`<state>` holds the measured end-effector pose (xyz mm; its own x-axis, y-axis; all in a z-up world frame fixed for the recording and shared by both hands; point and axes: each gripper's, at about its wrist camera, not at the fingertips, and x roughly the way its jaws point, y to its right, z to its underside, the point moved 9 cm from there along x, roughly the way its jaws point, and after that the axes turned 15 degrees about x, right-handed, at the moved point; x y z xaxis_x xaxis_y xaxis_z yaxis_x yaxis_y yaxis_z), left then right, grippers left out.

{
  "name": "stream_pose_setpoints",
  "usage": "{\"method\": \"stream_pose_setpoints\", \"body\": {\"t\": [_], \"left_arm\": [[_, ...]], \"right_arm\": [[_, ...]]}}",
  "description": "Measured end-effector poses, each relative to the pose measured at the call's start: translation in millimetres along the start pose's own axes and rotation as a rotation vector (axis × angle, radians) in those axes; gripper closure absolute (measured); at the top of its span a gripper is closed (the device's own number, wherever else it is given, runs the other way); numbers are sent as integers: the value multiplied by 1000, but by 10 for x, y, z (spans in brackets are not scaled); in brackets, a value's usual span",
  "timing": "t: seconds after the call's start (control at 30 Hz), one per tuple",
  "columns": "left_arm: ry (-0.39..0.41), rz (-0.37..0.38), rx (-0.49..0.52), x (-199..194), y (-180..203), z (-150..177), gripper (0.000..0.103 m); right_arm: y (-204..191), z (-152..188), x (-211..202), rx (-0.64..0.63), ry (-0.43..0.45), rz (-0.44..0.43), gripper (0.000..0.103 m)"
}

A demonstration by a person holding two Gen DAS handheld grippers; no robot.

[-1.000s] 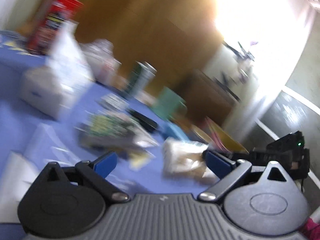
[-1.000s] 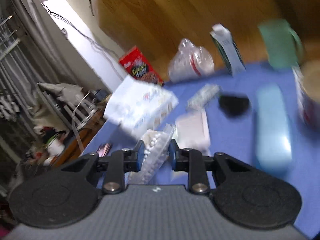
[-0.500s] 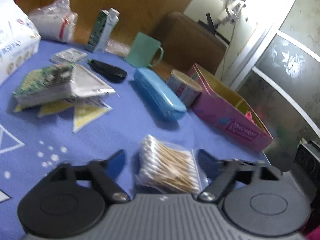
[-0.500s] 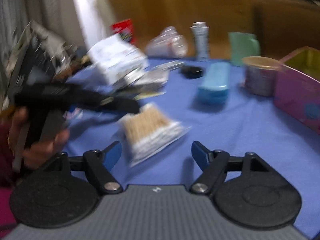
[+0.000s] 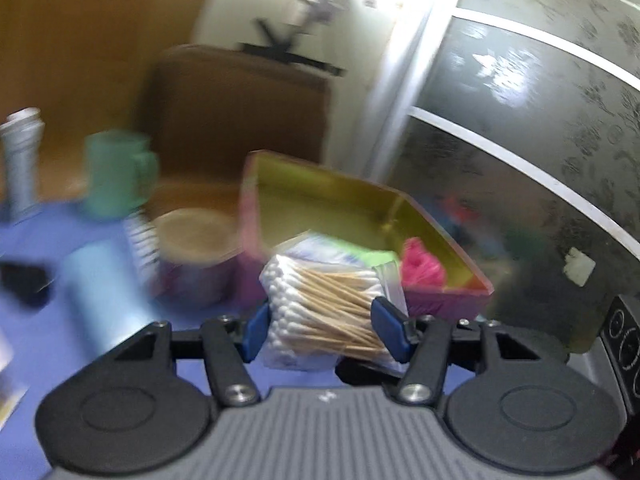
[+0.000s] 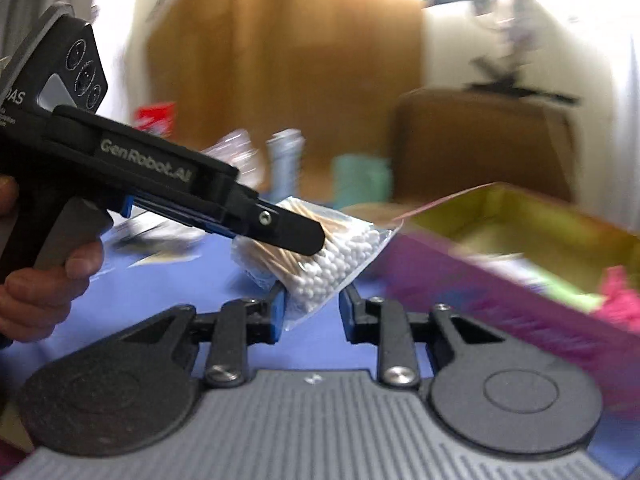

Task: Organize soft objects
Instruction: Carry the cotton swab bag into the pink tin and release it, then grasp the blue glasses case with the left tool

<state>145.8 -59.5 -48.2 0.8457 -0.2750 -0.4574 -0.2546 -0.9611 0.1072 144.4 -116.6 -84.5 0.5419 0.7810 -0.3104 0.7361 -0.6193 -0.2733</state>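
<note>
While the left gripper (image 5: 325, 326) closes its blue pads on the bag of cotton swabs (image 5: 326, 312), the right gripper (image 6: 311, 314) is narrowing with only the bag's corner between its fingers. Just beyond, the pink box (image 5: 448, 304) already holds a few soft items; the swabs are not yet in, and clutter remains on the blue table (image 6: 192, 280).

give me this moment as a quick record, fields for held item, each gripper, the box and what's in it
held item: bag of cotton swabs, lifted off the blue tablecloth
left gripper: jaws closing, pads on both sides of the bag
right gripper: jaws closing, the bag's lower corner between them, contact unclear
box: pink outside, yellow inside, open top, just beyond the bag
box contents: pink item, white and green pack
image: motion blurred
</note>
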Motion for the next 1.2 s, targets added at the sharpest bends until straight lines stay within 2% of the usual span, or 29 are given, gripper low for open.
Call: {"method": "stream_pose_setpoints", "body": {"t": [0.17,0.27,0.3,0.37,0.4,0.47,0.53,0.57,0.63,0.7,0.77,0.8,0.87,0.97,1.03,1.1,1.2], "left_arm": [[-4,45,44,681,356,-386,47],[-33,35,73,1024,485,-437,38],[-47,25,76,1095,501,-419,37],[-54,18,70,1091,507,-367,35],[-37,22,64,1020,499,-354,33],[-7,8,66,763,423,-285,31],[13,-28,57,444,296,-161,26],[13,-55,46,260,210,-61,23],[-6,-137,10,-85,5,157,23],[-40,-247,-56,-413,-232,401,23],[-71,-376,-148,-726,-492,651,22],[-82,-442,-197,-871,-620,773,22],[-92,-536,-251,-1081,-806,960,22],[-129,-654,-222,-1138,-942,1147,22],[-149,-651,-204,-1085,-985,1252,22],[-145,-654,-159,-1039,-997,1304,20],[-118,-605,-158,-1031,-998,1291,17]], "right_arm": [[706,-257,-115,63,70,141,72],[1088,-302,-73,58,81,254,68],[1186,-314,-83,48,94,305,48],[1358,-363,-123,27,134,393,23],[1367,-387,-141,28,153,404,24],[1436,-452,-201,68,195,371,24],[1366,-530,-241,123,237,262,28],[1267,-559,-214,142,240,193,33],[932,-555,-74,144,195,43,41],[518,-458,133,102,101,-111,54],[136,-298,334,46,4,-217,64],[-9,-220,418,23,-33,-246,65],[-234,-78,593,-6,-98,-269,65],[-381,37,776,-19,-165,-254,64],[-411,74,820,-16,-196,-231,59],[-465,51,888,-7,-215,-205,36],[-502,130,845,-12,-210,-183,33]]}}
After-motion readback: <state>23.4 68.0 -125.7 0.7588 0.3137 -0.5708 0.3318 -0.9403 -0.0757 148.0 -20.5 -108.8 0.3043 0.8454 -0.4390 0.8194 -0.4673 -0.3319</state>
